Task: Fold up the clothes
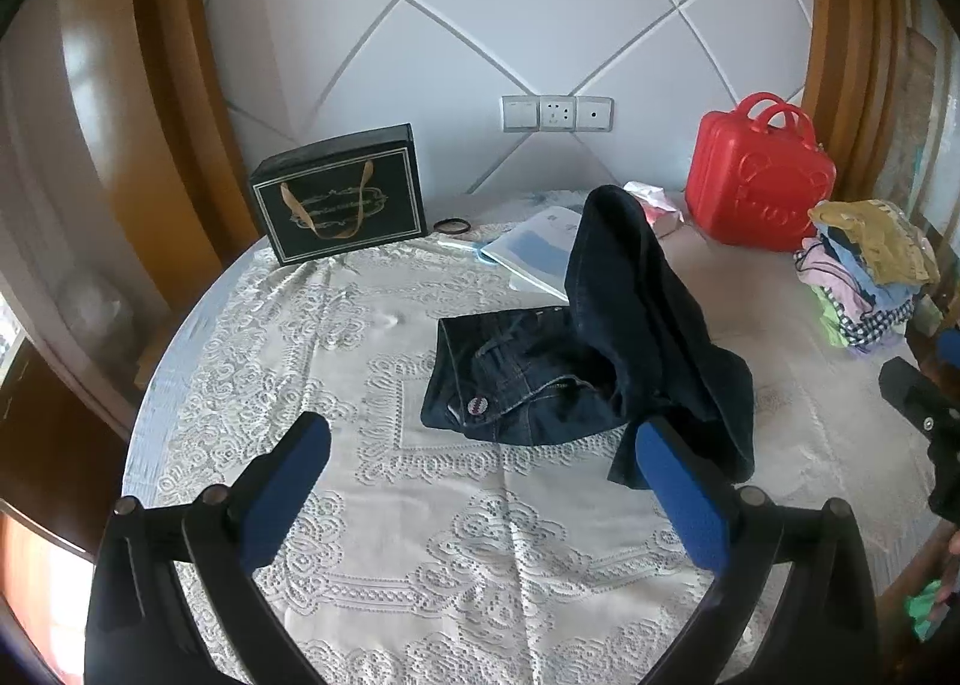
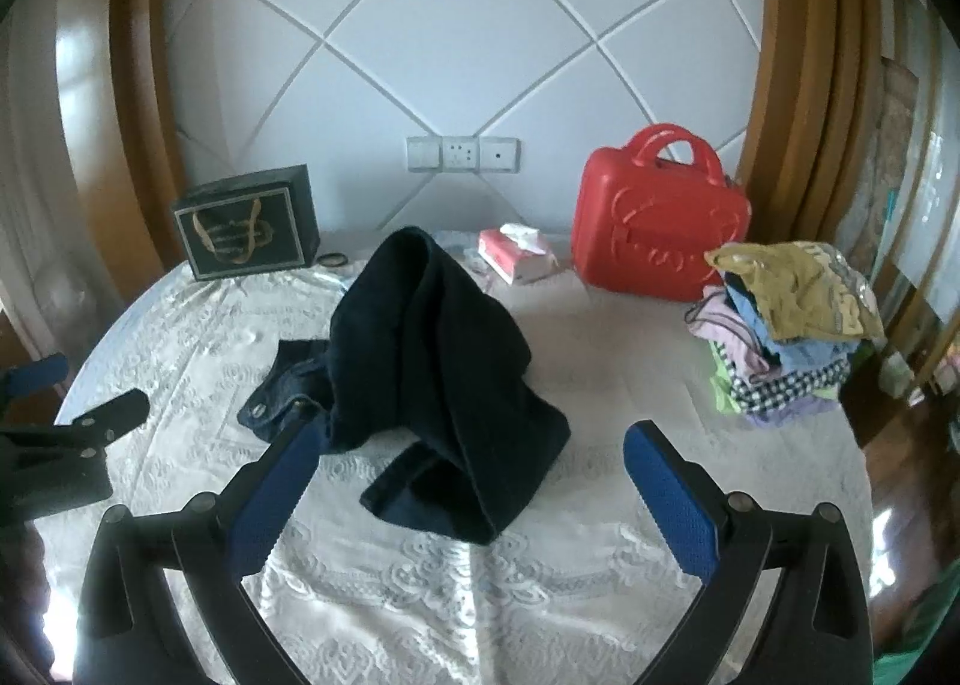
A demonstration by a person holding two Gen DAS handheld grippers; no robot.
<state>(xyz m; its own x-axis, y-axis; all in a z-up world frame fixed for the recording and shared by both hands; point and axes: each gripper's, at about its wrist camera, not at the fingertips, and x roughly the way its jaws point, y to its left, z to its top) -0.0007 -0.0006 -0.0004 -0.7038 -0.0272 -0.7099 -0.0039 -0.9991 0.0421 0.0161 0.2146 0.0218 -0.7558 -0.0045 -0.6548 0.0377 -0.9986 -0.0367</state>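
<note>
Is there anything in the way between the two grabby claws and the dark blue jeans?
No. Both the left gripper and the right gripper are open with only bare lace tablecloth between them and the jeans. The clothes pile sits off to the right.

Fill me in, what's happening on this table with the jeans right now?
A person holds two grippers over a lace-covered round table, folding clothes. The dark jeans lie in a loose, humped heap mid-table, only partly folded. The left gripper and right gripper are both open, holding nothing. A pile of clothes sits at the right, beside a red case.
</note>
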